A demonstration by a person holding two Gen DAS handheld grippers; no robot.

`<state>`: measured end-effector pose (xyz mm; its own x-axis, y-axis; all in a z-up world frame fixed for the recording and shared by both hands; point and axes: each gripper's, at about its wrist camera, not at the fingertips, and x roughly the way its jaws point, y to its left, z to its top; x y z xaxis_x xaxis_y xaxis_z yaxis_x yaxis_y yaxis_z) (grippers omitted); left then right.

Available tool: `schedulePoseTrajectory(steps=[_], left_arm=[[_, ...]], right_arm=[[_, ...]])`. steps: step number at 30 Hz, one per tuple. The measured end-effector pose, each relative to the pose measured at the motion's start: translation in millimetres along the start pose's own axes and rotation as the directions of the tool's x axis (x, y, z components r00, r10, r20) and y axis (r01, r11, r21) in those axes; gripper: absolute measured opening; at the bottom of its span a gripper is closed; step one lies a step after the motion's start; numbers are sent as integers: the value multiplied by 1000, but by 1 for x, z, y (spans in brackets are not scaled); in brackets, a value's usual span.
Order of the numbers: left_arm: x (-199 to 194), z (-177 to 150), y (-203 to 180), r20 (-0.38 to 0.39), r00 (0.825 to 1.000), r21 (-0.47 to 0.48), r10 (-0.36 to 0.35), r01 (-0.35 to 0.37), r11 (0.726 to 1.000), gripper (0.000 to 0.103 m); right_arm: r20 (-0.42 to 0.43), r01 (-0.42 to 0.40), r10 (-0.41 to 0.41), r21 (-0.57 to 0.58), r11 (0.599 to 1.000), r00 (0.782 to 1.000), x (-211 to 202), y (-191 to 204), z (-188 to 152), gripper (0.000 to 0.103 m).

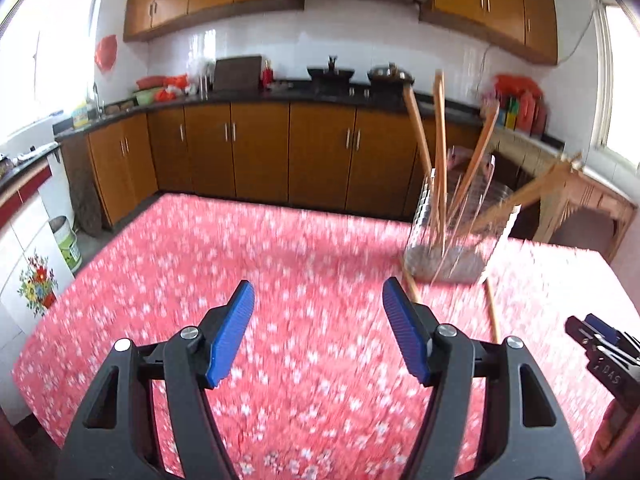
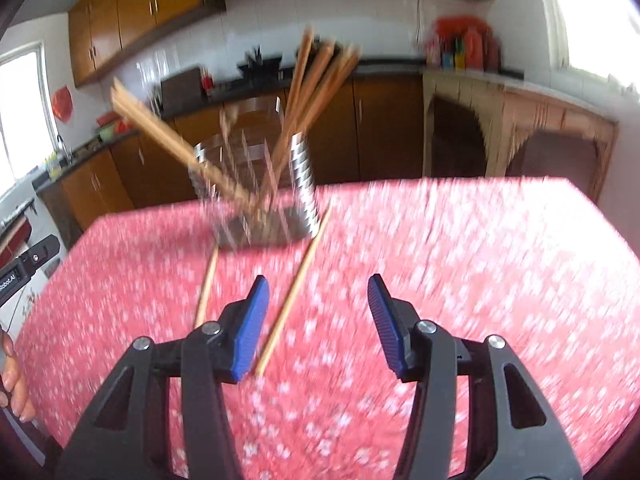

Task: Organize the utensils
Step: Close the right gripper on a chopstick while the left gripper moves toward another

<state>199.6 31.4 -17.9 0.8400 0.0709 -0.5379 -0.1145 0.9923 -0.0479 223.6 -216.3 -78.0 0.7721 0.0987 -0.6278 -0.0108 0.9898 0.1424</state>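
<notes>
A metal wire utensil holder (image 1: pixel 452 236) (image 2: pixel 260 200) stands on the red flowered tablecloth (image 1: pixel 280 260) (image 2: pixel 440 260), with several wooden chopsticks (image 1: pixel 440 136) (image 2: pixel 308 88) leaning in it. Two loose chopsticks lie on the cloth in front of it: one (image 2: pixel 296 292) (image 1: pixel 493 312) runs toward my right gripper, the other (image 2: pixel 206 288) (image 1: pixel 412 288) lies left of it. My left gripper (image 1: pixel 318 332) is open and empty, left of the holder. My right gripper (image 2: pixel 316 320) is open over the cloth, its left blue pad (image 2: pixel 250 332) beside the near end of a loose chopstick.
Wooden kitchen cabinets (image 1: pixel 260 152) and a dark counter with pots run behind the table. A white cabinet with a flower print (image 1: pixel 28 272) stands at the left. The right gripper's body (image 1: pixel 604 344) shows at the right edge of the left wrist view; a person's fingers (image 2: pixel 14 380) appear at the left.
</notes>
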Motion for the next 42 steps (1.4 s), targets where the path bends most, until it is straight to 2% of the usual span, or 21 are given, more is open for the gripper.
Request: schedulePoseTrajectory(steps=[3, 7, 14, 19, 22, 24, 29, 31, 35, 39, 42], left_arm=[[11, -13, 2, -39, 999, 9, -8, 9, 1000, 66], [16, -20, 1, -49, 999, 18, -15, 16, 1000, 66], [29, -21, 2, -70, 997, 9, -14, 15, 1000, 66], [35, -24, 4, -86, 996, 3, -11, 11, 1000, 66], [38, -25, -1, -95, 995, 6, -23, 23, 1000, 66], [40, -26, -7, -103, 994, 8, -40, 41, 999, 66], [45, -31, -31, -144, 983, 14, -114, 118, 993, 66], [49, -34, -46, -172, 975, 26, -143, 150, 988, 66], [58, -40, -77, -222, 959, 60, -176, 193, 979, 60], [70, -47, -103, -262, 954, 111, -149, 183, 977, 55], [81, -52, -110, -286, 953, 131, -96, 139, 982, 43]], right_arm=[[-69, -19, 19, 0, 1000, 997, 21, 9, -12, 50], [-136, -36, 37, 9, 999, 990, 46, 18, -13, 47], [-215, -14, 14, 3, 1000, 977, 80, 26, -14, 41], [-200, 8, -17, -47, 999, 980, 85, 34, -14, 39], [-191, 37, -52, -86, 996, 980, 84, 34, -14, 15], [-196, 39, -52, -70, 997, 979, 84, 25, -12, 9], [-201, 146, -134, 44, 988, 970, 78, -29, -6, 8], [-204, 156, -136, 85, 984, 969, 73, -51, -6, 8], [-207, 151, -130, 93, 984, 970, 66, -65, -9, 8], [-204, 139, -121, 74, 988, 971, 62, -63, -11, 8], [-201, 131, -116, 66, 989, 973, 62, -60, -12, 8]])
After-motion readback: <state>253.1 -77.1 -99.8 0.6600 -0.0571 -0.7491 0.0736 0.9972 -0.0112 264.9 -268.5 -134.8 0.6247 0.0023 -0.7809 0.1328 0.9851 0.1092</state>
